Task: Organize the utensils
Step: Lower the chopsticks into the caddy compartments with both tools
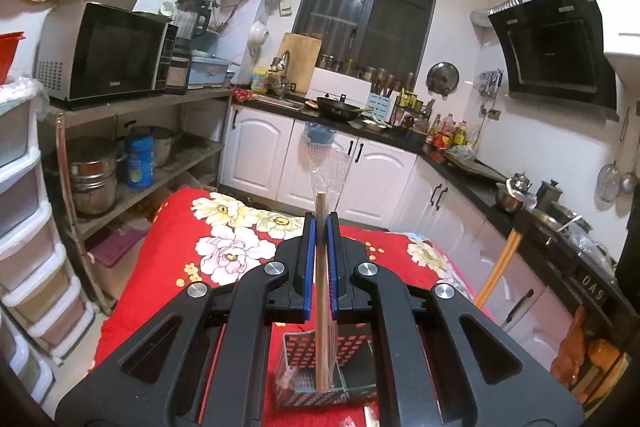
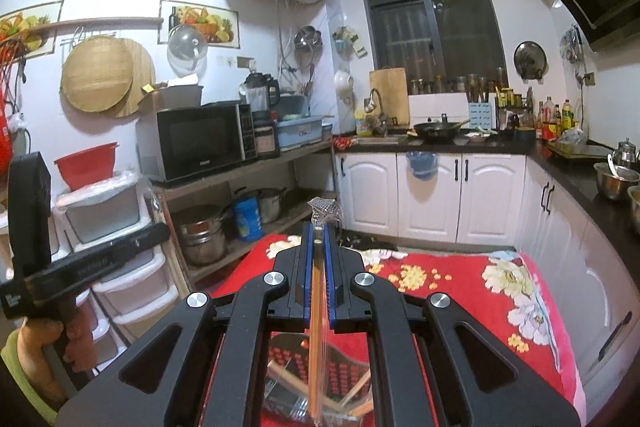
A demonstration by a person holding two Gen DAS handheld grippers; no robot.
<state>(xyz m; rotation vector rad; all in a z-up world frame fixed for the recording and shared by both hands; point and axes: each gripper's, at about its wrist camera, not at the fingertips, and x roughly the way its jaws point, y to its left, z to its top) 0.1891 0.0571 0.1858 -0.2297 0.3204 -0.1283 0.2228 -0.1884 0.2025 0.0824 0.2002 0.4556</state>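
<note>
My left gripper [image 1: 321, 217] is shut on a pair of wooden chopsticks in a clear plastic sleeve [image 1: 322, 291], held upright above a grey perforated utensil holder [image 1: 304, 375] on the red floral cloth [image 1: 224, 251]. My right gripper [image 2: 319, 229] is shut on another pair of sleeved wooden chopsticks [image 2: 316, 327], also upright. Below it the utensil holder [image 2: 344, 375] holds several wooden sticks and a metal fork [image 2: 298, 413]. The left gripper's body [image 2: 80, 263] and the hand on it show at the left of the right wrist view.
A plastic drawer tower [image 1: 24, 227] and a wooden shelf with microwave [image 1: 108, 51] and pots stand on the left. White cabinets [image 1: 264, 147] and a dark counter with a wok [image 1: 340, 107] run behind and to the right. A yellow handle [image 1: 500, 263] leans at right.
</note>
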